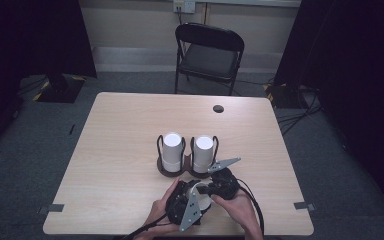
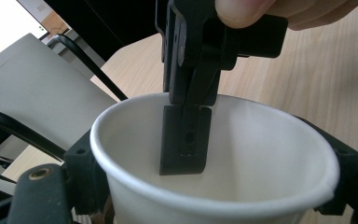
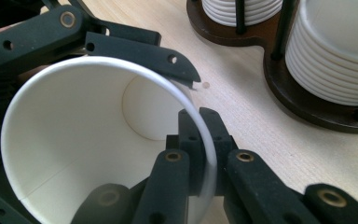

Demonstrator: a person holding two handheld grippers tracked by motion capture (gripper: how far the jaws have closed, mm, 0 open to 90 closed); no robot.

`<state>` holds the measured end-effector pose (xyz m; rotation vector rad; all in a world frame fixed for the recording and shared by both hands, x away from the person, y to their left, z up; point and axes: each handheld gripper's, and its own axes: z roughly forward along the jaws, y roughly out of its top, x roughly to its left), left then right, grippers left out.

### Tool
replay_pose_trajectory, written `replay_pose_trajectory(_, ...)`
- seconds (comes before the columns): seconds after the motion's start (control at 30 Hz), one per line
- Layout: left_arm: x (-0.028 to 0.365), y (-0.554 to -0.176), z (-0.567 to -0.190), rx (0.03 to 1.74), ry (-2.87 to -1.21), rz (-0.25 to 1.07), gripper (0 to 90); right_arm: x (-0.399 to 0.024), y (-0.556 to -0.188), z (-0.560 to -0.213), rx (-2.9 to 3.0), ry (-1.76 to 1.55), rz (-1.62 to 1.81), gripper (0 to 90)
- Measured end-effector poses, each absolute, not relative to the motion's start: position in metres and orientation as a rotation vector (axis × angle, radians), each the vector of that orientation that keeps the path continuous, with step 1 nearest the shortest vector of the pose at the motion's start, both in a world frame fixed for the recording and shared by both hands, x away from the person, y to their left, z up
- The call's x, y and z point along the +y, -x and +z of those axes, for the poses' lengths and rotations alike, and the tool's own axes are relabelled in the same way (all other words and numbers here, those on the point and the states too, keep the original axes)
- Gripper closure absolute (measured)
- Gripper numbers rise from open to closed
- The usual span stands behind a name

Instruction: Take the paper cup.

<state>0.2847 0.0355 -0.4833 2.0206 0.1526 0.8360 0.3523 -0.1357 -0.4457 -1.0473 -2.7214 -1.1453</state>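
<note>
A white paper cup (image 1: 197,188) is held just above the table's front edge, between both grippers. My left gripper (image 1: 198,199) is shut on the cup (image 2: 261,154), with one black jaw against each side of its wall. My right gripper (image 1: 211,189) is shut on the cup's rim (image 3: 200,126). One of its fingers (image 2: 185,140) reaches inside the cup and the other lies against the outside. In the right gripper view the right gripper (image 3: 205,154) pinches the thin rim, and a finger (image 3: 140,51) of the left gripper runs along the cup's far side.
A dark wooden holder (image 1: 180,171) with two wire-caged stacks of white cups (image 1: 172,149) (image 1: 203,151) stands mid-table, just beyond the grippers. The wooden table (image 1: 130,125) has a cable hole (image 1: 218,108) at the back. A black folding chair (image 1: 210,55) stands behind it.
</note>
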Motion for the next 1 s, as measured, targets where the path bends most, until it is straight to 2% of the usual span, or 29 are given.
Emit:
replay_pose_trajectory(0.3,0.0371,-0.2867,-0.4827,0.193,-2.007,0.801,23.6,-0.1359,-0.3522,-0.4457,-2.709,1.07,-1.166,88.0)
replay_pose_trajectory(0.67,0.0395,-0.2909,-0.482,0.273,-1.975,0.76,25.0,-0.1364,-0.3518,-0.4463,-2.697,1.114,-1.201,86.0)
replay_pose_trajectory(1.0,0.0446,-0.295,-0.4802,0.313,-1.972,0.711,25.2,-0.1375,-0.347,-0.4475,-2.705,1.133,-1.235,78.5)
